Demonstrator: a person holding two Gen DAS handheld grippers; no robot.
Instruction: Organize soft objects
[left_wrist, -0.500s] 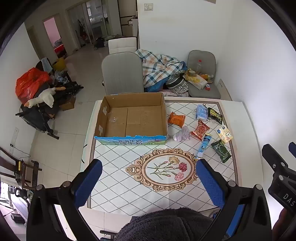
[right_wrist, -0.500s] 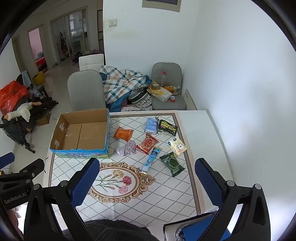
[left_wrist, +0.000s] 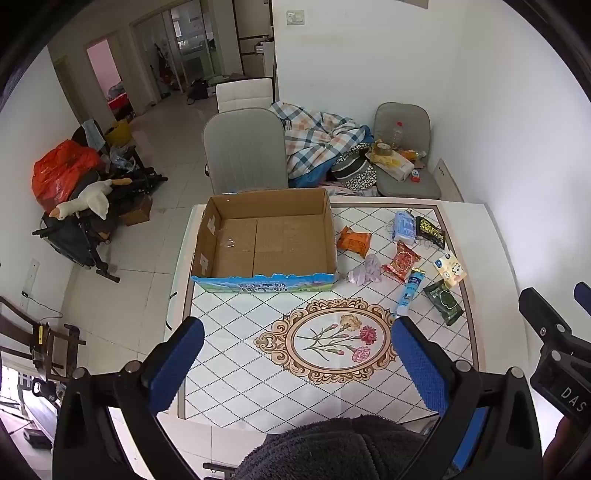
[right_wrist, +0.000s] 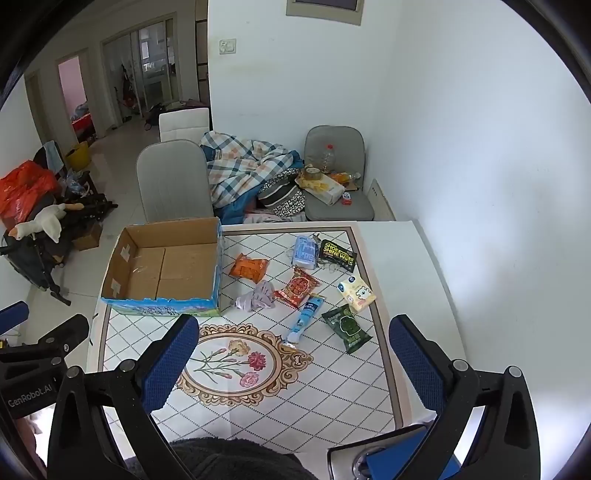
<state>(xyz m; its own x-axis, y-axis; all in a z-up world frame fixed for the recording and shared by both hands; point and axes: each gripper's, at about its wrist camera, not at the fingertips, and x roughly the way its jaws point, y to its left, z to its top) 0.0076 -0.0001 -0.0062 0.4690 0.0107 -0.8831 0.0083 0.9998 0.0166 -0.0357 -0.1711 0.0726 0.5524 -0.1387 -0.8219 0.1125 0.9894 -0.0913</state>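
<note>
An empty cardboard box stands on the table's far left. To its right lie soft items: a lilac crumpled cloth, an orange packet, a red snack pack, a blue tissue pack, a black wipes pack, a blue tube, a yellow tissue pack and a green pack. My left gripper and right gripper are open and empty, high above the table's near edge.
The table has a tiled cloth with a flower medallion. A grey chair stands behind the box. A second chair with clutter and a plaid blanket lie behind the table. A white wall is at the right.
</note>
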